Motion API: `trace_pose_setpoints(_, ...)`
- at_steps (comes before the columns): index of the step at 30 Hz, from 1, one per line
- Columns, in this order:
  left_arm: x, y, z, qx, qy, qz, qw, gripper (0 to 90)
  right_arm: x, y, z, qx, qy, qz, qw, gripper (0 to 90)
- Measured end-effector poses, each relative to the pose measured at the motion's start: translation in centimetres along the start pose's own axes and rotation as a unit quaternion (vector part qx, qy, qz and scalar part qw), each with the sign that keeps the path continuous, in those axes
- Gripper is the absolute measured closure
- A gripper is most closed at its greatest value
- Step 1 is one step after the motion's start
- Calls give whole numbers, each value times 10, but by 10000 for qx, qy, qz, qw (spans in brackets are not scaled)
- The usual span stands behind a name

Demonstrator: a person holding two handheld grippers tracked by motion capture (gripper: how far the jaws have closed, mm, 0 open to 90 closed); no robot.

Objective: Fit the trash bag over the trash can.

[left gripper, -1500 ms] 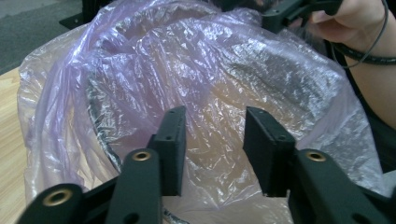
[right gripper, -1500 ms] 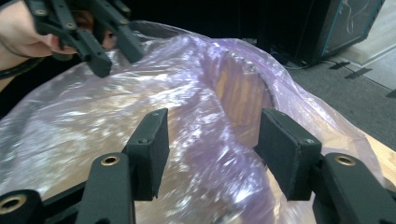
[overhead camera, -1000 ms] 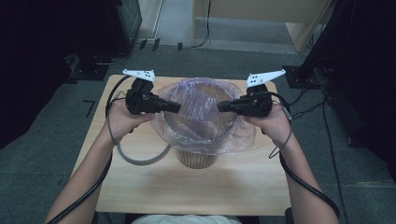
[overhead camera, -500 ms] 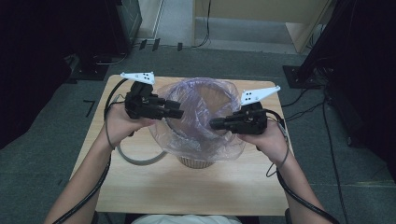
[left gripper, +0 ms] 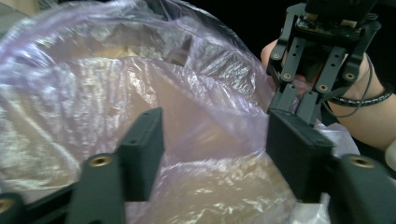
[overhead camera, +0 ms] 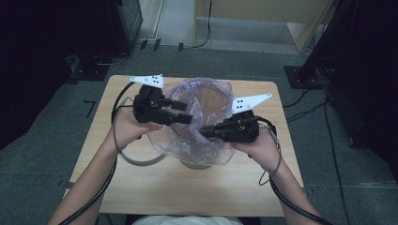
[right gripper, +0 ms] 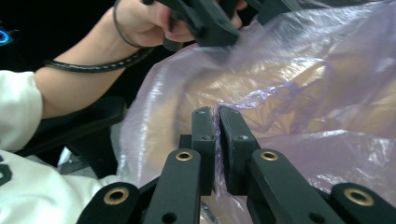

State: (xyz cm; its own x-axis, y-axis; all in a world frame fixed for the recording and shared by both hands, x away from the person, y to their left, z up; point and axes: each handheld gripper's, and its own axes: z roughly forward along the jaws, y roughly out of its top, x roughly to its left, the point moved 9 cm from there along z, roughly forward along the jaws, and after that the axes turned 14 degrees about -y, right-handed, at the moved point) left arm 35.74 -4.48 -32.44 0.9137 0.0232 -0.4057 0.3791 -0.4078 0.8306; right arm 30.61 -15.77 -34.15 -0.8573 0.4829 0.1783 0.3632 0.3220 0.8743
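Dim room, table lit, plastic glare, slight blur.

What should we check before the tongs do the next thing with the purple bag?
1. Right tongs pinching the purple bag: ok, the jaws are shut on a fold of its film.
2. Left tongs free of the bag: ok, the jaws have just been opening and stand apart; film lies behind them, none pinched.
3. Bag mouth open: ok, in the high view it gapes wide over the basket.
4. Bag rim pulled down round the basket: not ok, the film bunches loosely on the near side.
5. Basket upright on the table: cannot tell, the bag hides most of it.
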Motion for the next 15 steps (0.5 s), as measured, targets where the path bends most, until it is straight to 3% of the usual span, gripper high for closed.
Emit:
trace_pose_setpoints(5,-4,-5,2,191,60,23,9998,768,1,-1,0,-2,-64,-16,10000,739)
trace_pose_setpoints(7,-4,-5,0,186,83,25,9998,846,-3,-1,-2,-27,-147,30,9999,683)
trace_pose_setpoints(10,-5,-5,-7,56,109,45,9999,899,-10,-1,-10,-119,-279,69,9995,638)
trace_pose_setpoints(15,-7,-6,-21,-168,139,19,9998,900,-24,-2,-24,-215,-620,68,9978,565)
